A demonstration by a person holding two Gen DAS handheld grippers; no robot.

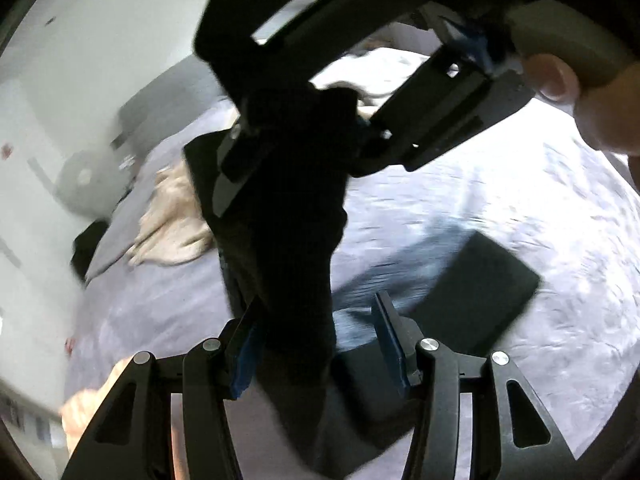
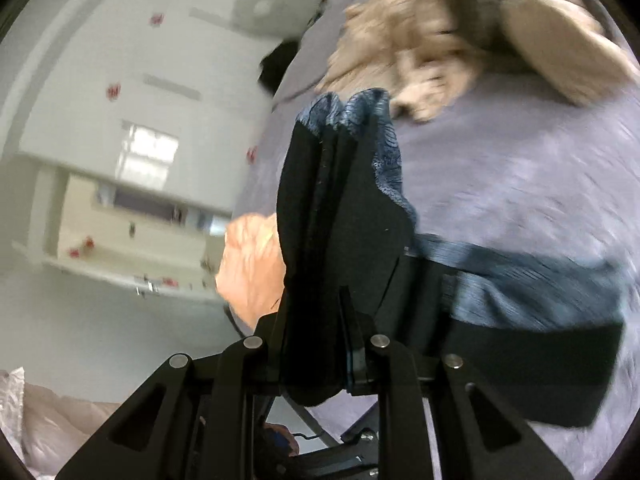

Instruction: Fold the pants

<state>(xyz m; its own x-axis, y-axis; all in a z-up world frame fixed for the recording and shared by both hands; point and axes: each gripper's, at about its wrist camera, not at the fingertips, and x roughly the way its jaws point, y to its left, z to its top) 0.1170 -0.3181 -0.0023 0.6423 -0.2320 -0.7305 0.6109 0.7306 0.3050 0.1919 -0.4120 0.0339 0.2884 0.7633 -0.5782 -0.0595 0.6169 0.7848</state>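
The black pants [image 1: 288, 216] hang in the air above the bed, stretched between the two grippers. My left gripper [image 1: 316, 344] has its blue-padded jaws wide apart, with the pants hanging down between them and lying against the left pad. The right gripper [image 1: 360, 136] shows at the top of the left wrist view, clamped on the upper end of the pants. In the right wrist view my right gripper [image 2: 320, 344] is shut on a bunched black fold of the pants [image 2: 340, 216], whose blue inner lining shows at the top.
A lilac bedspread [image 1: 520, 208] covers the bed. A beige fluffy garment [image 1: 172, 216] lies at its left, also in the right wrist view [image 2: 440, 48]. A dark folded garment [image 1: 476, 284] lies on the bed. A white wardrobe [image 2: 120, 120] stands beside the bed.
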